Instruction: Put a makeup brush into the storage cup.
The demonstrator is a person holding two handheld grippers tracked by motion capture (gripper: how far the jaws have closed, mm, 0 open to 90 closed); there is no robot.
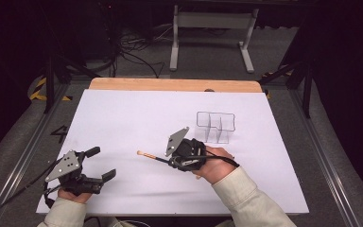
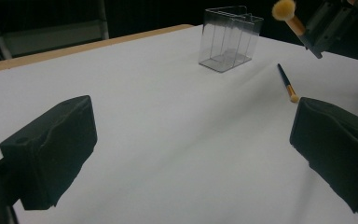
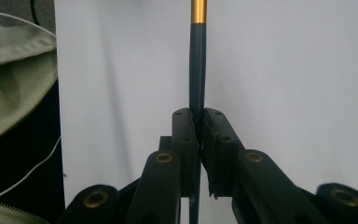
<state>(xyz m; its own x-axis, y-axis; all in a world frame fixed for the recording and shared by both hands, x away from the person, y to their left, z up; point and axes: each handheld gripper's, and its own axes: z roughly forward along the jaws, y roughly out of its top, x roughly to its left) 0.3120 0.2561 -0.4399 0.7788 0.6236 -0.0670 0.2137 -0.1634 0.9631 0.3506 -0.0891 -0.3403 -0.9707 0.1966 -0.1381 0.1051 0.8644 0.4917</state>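
Slim dark-handled makeup brush (image 3: pixel 197 70) with gold ferrule and tan bristles, clamped in right gripper (image 1: pixel 170 159), lifted over worktop's middle. Second such brush (image 2: pixel 287 83) lying flat. One clear plastic divided organizer (image 1: pixel 216 126) toward far right corner. Left gripper (image 1: pixel 100 164) gaping wide, empty, near left corner.

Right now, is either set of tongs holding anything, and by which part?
The right tongs are shut on the makeup brush, gripping its dark handle below the gold band. The left tongs stand open, holding nothing.

A white-topped table (image 1: pixel 123 123) with a wooden far edge (image 1: pixel 175 85) stands on grey carpet (image 1: pixel 208 52). Beyond the table, a white metal frame (image 1: pixel 212 21) and tangled black cables (image 1: pixel 132 49) sit against darkness; yellow-black tape (image 1: pixel 40 90) lies left of it.
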